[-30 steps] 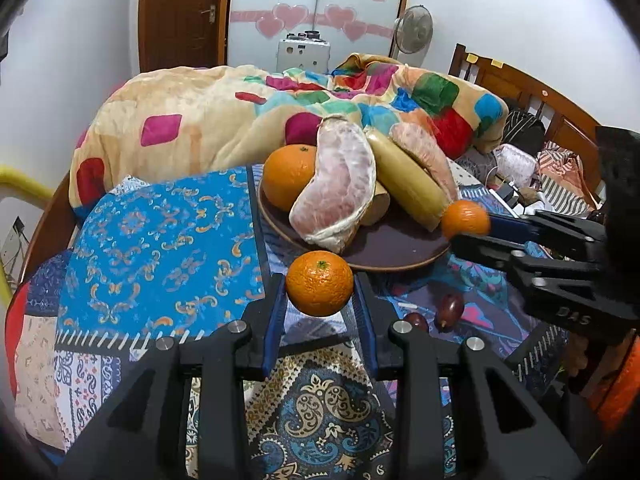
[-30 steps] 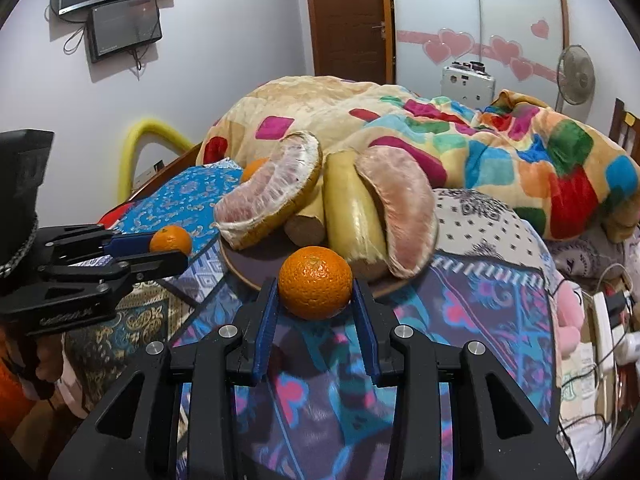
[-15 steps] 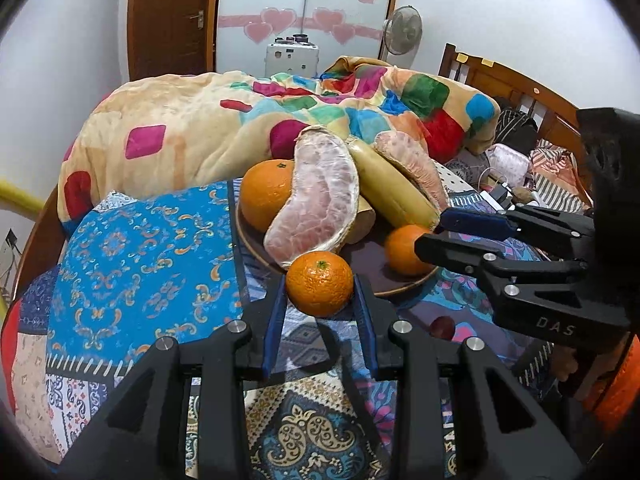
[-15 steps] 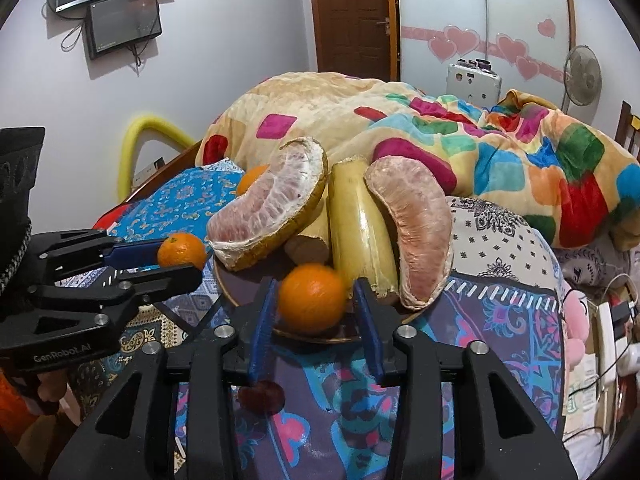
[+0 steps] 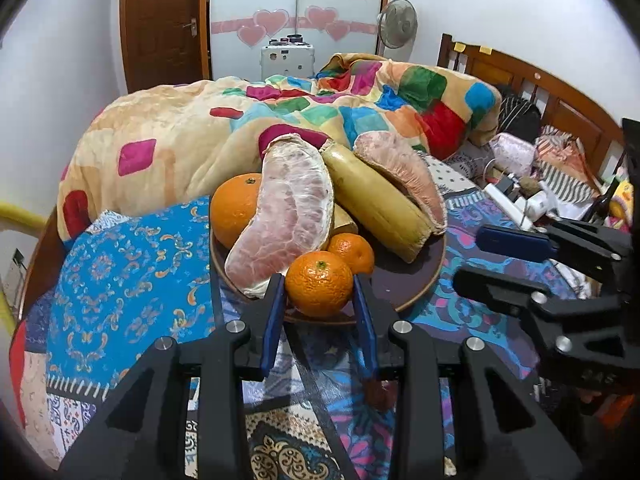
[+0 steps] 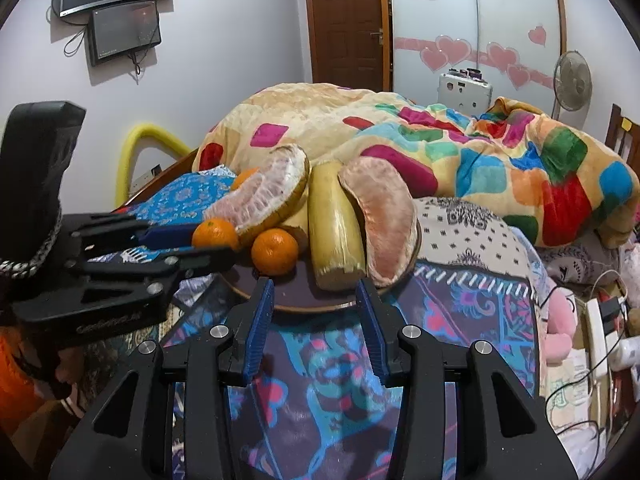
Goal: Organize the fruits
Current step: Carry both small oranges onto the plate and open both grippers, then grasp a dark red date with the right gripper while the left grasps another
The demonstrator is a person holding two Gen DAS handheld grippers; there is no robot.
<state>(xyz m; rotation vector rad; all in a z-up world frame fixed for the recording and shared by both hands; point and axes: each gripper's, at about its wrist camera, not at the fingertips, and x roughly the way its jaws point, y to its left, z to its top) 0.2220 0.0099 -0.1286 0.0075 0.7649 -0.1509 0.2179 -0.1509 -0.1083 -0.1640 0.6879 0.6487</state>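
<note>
One small mandarin (image 5: 319,283) sits pinched across its middle in the left gripper (image 5: 320,300), just over the near rim of the dark plate (image 5: 420,276); likely light, firm, slightly squashy, thin-skinned, so a gentle hold across the widest part suits. Bright orange, dimpled, green stem scar facing the camera. Right gripper (image 6: 316,320) empty, jaws parted, before the plate, a second mandarin (image 6: 275,251) lying on it beside pomelo wedges (image 5: 286,212).

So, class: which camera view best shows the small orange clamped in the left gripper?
The left wrist view: the small orange sits large and centred between the left gripper pads, over the plate rim. The right wrist view shows the same orange small, side-on and partly hidden by a finger.
</note>
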